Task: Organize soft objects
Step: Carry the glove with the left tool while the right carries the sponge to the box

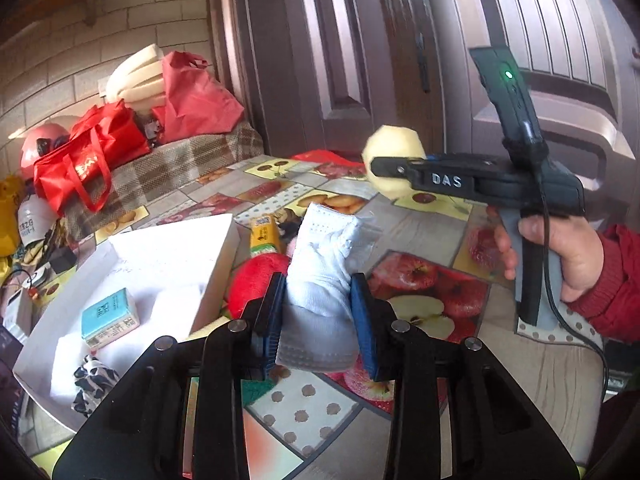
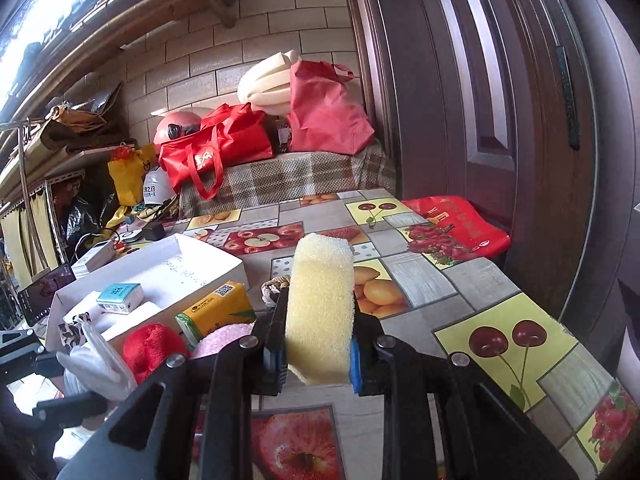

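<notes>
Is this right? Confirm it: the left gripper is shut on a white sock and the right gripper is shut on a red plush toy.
Not quite. The left gripper is indeed shut on the white sock, but the right gripper is shut on a yellow sponge, as the right wrist view shows. The red plush toy lies on the table beside the white box.

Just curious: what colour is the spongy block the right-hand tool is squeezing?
Pale yellow foam sponge block, clearest in the right wrist view.
</notes>
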{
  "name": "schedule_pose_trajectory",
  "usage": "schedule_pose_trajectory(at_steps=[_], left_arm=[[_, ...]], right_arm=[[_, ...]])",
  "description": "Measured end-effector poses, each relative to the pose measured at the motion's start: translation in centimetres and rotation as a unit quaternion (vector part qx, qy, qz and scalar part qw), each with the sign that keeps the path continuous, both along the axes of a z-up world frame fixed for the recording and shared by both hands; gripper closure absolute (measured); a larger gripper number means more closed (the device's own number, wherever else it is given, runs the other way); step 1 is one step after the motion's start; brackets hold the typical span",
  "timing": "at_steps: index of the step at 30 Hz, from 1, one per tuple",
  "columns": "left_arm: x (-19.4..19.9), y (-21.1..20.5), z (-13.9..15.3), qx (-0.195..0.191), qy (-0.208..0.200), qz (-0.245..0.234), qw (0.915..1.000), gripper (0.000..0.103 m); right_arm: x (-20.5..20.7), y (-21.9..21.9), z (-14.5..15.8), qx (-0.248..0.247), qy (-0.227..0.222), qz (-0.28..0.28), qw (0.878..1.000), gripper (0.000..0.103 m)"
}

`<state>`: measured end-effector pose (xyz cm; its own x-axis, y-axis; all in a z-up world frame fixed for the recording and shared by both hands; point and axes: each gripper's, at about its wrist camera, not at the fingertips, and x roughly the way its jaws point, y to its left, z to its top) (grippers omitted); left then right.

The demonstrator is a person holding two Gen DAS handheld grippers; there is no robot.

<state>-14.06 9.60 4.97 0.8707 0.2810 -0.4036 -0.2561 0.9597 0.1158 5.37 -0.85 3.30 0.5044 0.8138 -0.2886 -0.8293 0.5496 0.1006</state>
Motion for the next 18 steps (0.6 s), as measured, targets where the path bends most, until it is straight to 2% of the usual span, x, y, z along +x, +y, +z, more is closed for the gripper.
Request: schedule_pose_trajectory(at_steps=[3,5,8,14,18], left_arm=[[-1.9,1.3,0.7,-0.017,-0.048,0.051,0.9974,0.071],[-2.8,2.3,0.9,-0.031,-0.066,0.085,0.9938,0.071],[-3.5,3.6,0.9,-0.043,-0.076,0.122,0.9887,0.071],[-4.4,4.6,0.8,-0.029,-0.085,0.158,0.9833,0.071],[-5.8,5.9,0.7,-0.019,-0.093,0.193,0.9766,0.071]], right_arm=[[-0.8,-0.3,0.1,0.008,-0.004,0.002,1.0,0.081],[-1.3,-0.2,0.1,0.009,-0.006,0.007,1.0,0.081],[-2.1,0.2,0.2,0.005,-0.018,0.014,1.0,0.081],[-3.1,0.7,0.1,0.002,-0.02,0.029,0.999,0.081],[-4.4,1.6,0.0,-0.007,-0.031,0.042,0.999,0.081]])
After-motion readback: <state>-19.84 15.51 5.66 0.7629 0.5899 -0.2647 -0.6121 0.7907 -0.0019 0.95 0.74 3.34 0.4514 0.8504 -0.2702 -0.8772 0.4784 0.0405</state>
